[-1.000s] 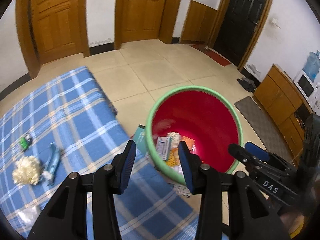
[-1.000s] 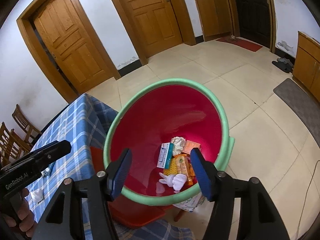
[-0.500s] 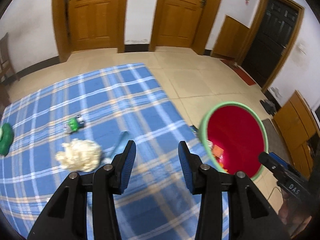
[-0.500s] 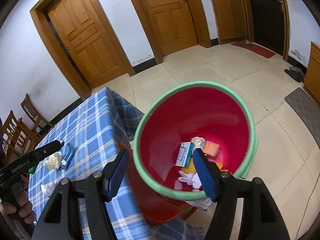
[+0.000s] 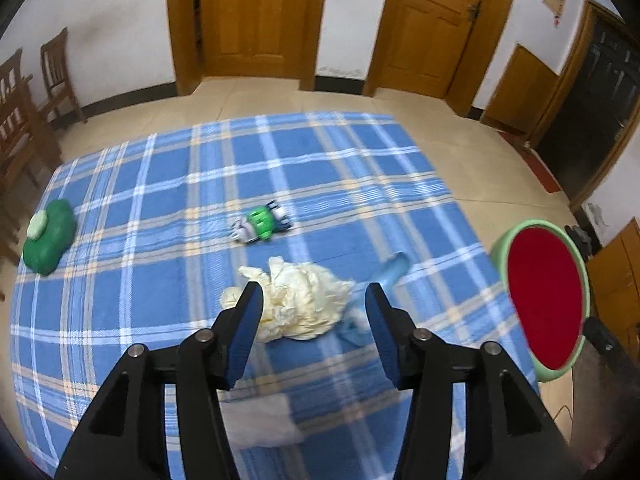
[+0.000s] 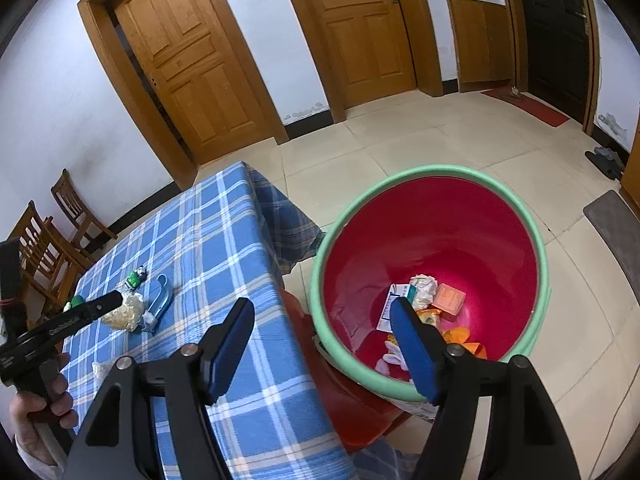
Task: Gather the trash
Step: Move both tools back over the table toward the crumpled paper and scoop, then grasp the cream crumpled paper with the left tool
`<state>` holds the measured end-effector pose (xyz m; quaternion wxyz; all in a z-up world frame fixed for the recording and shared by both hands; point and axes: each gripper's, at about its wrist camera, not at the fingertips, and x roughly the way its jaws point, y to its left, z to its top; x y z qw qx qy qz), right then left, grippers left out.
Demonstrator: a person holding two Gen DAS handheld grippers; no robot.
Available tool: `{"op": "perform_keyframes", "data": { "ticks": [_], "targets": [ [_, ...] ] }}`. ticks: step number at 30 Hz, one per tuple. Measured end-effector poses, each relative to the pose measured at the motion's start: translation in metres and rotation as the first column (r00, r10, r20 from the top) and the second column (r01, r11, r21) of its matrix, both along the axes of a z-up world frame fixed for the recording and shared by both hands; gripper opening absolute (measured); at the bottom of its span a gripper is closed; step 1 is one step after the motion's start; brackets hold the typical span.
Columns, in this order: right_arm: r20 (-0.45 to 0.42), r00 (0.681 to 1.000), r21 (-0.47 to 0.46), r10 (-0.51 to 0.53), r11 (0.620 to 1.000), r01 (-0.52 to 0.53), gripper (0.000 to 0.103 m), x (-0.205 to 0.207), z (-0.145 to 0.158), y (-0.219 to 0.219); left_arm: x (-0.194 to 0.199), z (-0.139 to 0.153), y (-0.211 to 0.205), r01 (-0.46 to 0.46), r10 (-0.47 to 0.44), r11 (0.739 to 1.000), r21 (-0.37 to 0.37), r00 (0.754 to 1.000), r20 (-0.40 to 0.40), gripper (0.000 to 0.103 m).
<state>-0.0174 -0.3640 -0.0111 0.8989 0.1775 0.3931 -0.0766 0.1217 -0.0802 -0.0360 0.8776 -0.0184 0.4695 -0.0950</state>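
Note:
A crumpled cream paper wad [image 5: 298, 306] lies on the blue plaid tablecloth [image 5: 160, 184], with a blue wrapper [image 5: 390, 272] at its right and a green wrapper [image 5: 260, 226] behind it. My left gripper [image 5: 314, 300] is open and empty, just above the wad. The wad [image 6: 122, 312] and the left gripper [image 6: 98, 306] also show in the right wrist view. My right gripper [image 6: 322, 316] is open and empty, between the table's edge and the red bin [image 6: 452, 216], which holds several pieces of trash [image 6: 424, 300].
A green pad with a pale disc [image 5: 48, 236] lies at the table's left. A clear bag [image 5: 256, 420] lies near the front edge. The bin [image 5: 546, 296] stands off the table's right side on a red stool [image 6: 344, 400]. Wooden chairs [image 5: 24, 112] stand at the left.
My left gripper has swung left from over the bin to over the table and now hovers at the cream wad. My right gripper has shifted left and back from the bin.

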Motion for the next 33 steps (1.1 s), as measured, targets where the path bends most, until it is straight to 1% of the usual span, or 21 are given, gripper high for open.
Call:
{"op": "perform_keyframes", "data": {
  "ticks": [2,5,11,14,16,21,24,26,29,33],
  "targets": [
    [-0.002,1.0,-0.002,0.007,1.0,-0.007,0.073,0.003,0.0,0.004,0.003,-0.008,0.003,-0.013,0.013,1.0,0.008,1.0,-0.021,0.053],
    [-0.006,1.0,-0.006,0.018,1.0,-0.018,0.073,0.006,0.0,0.008,0.006,-0.018,0.007,-0.021,0.021,1.0,-0.004,0.999,-0.039,0.055],
    [-0.016,0.999,-0.013,0.033,0.999,-0.033,0.073,0.012,-0.001,0.015,0.013,-0.022,0.011,-0.032,0.031,0.999,-0.023,0.999,-0.038,0.057],
    [-0.019,0.999,-0.013,0.041,0.999,-0.041,0.073,0.016,-0.002,0.019,0.016,-0.031,0.015,-0.061,0.061,0.998,0.008,0.996,-0.064,0.057],
    [-0.022,0.999,-0.012,0.049,0.999,-0.049,0.073,0.018,-0.003,0.023,0.016,-0.036,0.02,-0.069,0.068,0.998,-0.008,0.994,-0.081,0.057],
    [-0.033,0.997,-0.007,0.065,0.998,-0.065,0.073,0.023,-0.007,0.03,0.014,-0.035,0.025,-0.065,0.061,0.996,-0.058,0.996,-0.072,0.057],
    [-0.037,0.996,-0.008,0.077,0.997,-0.077,0.073,0.027,-0.009,0.036,0.015,-0.036,0.028,-0.07,0.066,0.995,-0.064,0.995,-0.07,0.048],
    [-0.038,0.996,-0.005,0.082,0.997,-0.083,0.073,0.03,-0.009,0.04,0.014,-0.035,0.031,-0.069,0.065,0.995,-0.068,0.996,-0.067,0.039],
    [-0.038,0.995,-0.004,0.094,0.996,-0.094,0.073,0.035,-0.009,0.046,0.011,-0.033,0.037,-0.064,0.058,0.992,-0.105,0.996,-0.061,0.033],
    [-0.038,0.992,-0.001,0.118,0.993,-0.119,0.073,0.044,-0.009,0.059,0.006,-0.026,0.046,-0.068,0.065,0.991,-0.117,0.997,-0.037,0.033]
  ]
}}
